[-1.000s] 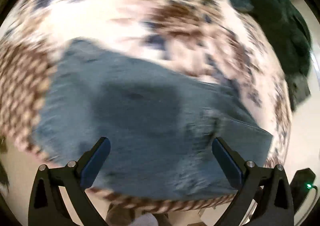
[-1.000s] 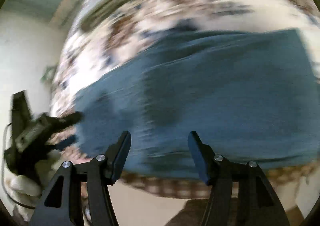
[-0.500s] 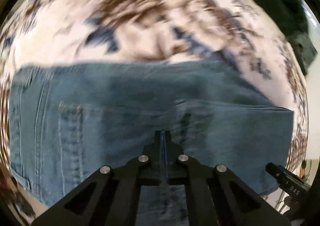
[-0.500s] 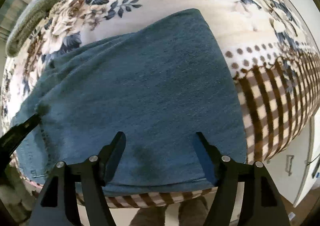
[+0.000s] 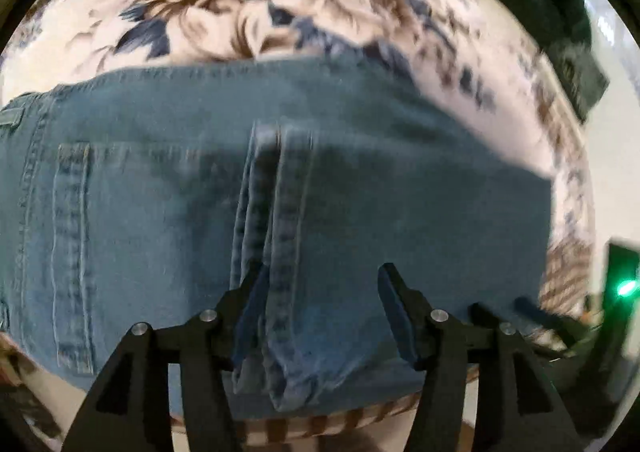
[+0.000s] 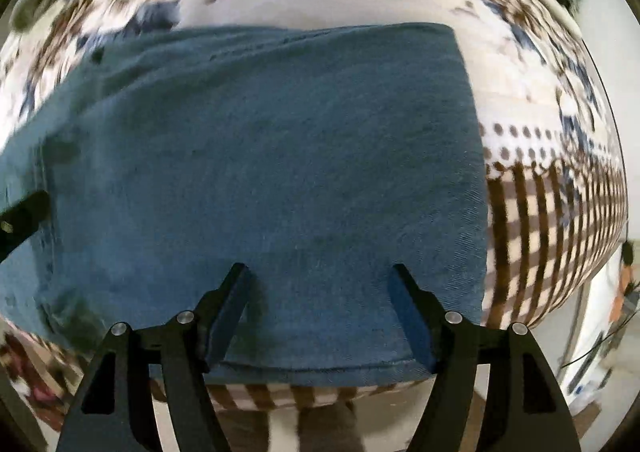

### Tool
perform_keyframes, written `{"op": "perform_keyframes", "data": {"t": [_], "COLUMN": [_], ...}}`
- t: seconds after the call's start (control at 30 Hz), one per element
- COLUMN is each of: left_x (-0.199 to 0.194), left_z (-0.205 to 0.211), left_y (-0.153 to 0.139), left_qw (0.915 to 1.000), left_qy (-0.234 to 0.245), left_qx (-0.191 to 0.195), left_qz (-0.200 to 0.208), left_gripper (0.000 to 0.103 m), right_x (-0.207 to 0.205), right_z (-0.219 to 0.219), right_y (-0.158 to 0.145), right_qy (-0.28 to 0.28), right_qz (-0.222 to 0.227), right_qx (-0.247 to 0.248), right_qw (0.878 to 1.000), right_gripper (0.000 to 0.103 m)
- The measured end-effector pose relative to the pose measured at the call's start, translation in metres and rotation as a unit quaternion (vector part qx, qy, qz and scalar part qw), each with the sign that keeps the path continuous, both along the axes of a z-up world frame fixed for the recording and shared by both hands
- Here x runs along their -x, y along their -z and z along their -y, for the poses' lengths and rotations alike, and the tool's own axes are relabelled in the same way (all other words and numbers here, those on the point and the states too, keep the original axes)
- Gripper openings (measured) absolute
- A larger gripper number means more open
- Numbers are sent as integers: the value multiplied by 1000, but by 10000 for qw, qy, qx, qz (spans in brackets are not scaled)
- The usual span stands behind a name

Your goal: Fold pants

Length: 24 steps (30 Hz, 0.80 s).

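Folded jeans point(image 5: 160, 188) lie flat on floral blanket point(image 5: 224, 8), near its front edge. My left gripper point(image 5: 322, 308) and right gripper point(image 6: 318, 304) both spread wide, empty. Risk: cuff stack point(image 5: 276, 252) under left jaws slips apart; careless pinch catches top layer only.

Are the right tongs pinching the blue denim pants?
No, the right tongs stand open above the blue denim pants, with flat cloth showing between the two fingers.
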<state>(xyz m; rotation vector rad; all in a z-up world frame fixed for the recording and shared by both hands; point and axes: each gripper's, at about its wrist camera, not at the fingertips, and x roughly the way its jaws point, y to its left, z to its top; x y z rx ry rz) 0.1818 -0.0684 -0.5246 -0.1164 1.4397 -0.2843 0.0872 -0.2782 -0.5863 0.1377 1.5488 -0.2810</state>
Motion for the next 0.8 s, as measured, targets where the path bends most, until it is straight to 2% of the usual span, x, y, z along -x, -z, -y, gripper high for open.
{"op": "perform_keyframes", "data": {"t": [0.03, 0.17, 0.33, 0.4, 0.5, 0.53, 0.6, 0.73, 0.8], "left_x": [7, 21, 19, 13, 15, 16, 19, 32, 44], "left_z": [1, -2, -3, -1, -24, -35, -59, -120, -152], "left_y": [3, 4, 6, 2, -13, -20, -29, -39, -39], "left_qw": [9999, 9995, 9996, 9999, 9965, 9939, 9874, 9701, 9556], "left_qy": [62, 159, 63, -137, -641, -836, -1260, -2199, -2785], "left_qx": [-131, -252, -287, -71, 535, 699, 934, 994, 916], "left_qz": [16, 58, 21, -30, 90, 159, 206, 258, 284], "left_gripper": [55, 55, 55, 55, 55, 58, 85, 87, 87], "right_x": [2, 16, 18, 16, 6, 8, 9, 7, 2], "right_z": [-1, -1, 0, -12, -17, -14, -7, -8, -12], "right_y": [1, 5, 12, 8, 2, -2, -7, -21, -27], "right_qy": [-81, -325, -346, -271, -51, 28, 115, 127, 59], "right_qz": [-28, -95, -164, -191, -183, -156, -94, 32, 73], "right_qx": [14, 45, 53, 31, -126, -200, -311, -479, -490], "right_qw": [10000, 9994, 9993, 9994, 9997, 9997, 9994, 9988, 9988], "right_gripper": [73, 73, 73, 73, 73, 73, 73, 74, 74]}}
